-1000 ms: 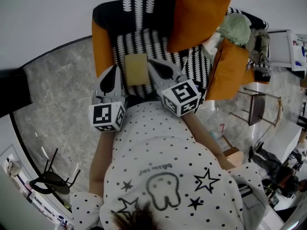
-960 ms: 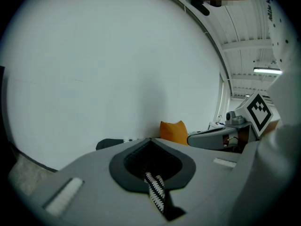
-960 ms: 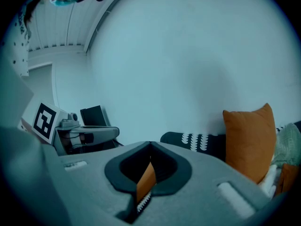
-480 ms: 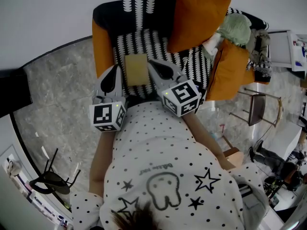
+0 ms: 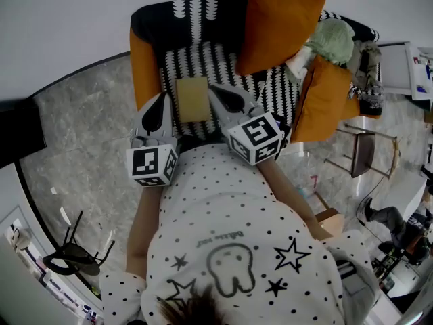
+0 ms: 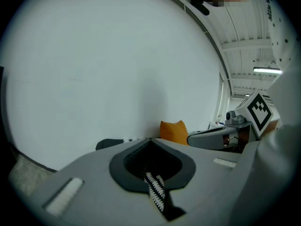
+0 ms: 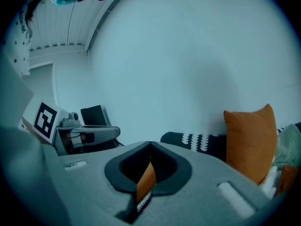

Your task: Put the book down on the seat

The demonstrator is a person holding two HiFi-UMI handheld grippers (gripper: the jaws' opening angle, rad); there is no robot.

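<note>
1. Book [image 5: 192, 98]: tan, plain cover, lying flat on the seat [image 5: 220, 66] towards its front edge, with no jaw around it.
2. Seat: black-and-white patterned cover on a sofa with orange sides [image 5: 144, 66] and a dark patterned back.
3. Left gripper [image 5: 162, 97]: held low over the seat's front edge, just left of the book. Its jaws are clenched tip to tip with nothing between them, and only the patterned cover shows through the slit in the left gripper view [image 6: 150, 141].
4. Right gripper [image 5: 215, 89]: just right of the book, its tip at the book's right edge; whether they touch cannot be told. Its jaws are closed and empty in the right gripper view [image 7: 150, 145].
5. Marker cubes: one on each gripper, left [image 5: 152, 165] and right [image 5: 256, 138].
6. Orange cushion [image 5: 279, 26]: leaning on the sofa back, right of the book.
7. Second orange cushion [image 5: 328, 100]: at the sofa's right end.
8. Pale green bundle [image 5: 331, 39]: above the second cushion.
9. Floor [image 5: 81, 127]: grey, marbled.
10. Person: white dotted shirt [image 5: 223, 249] in the foreground.
</note>
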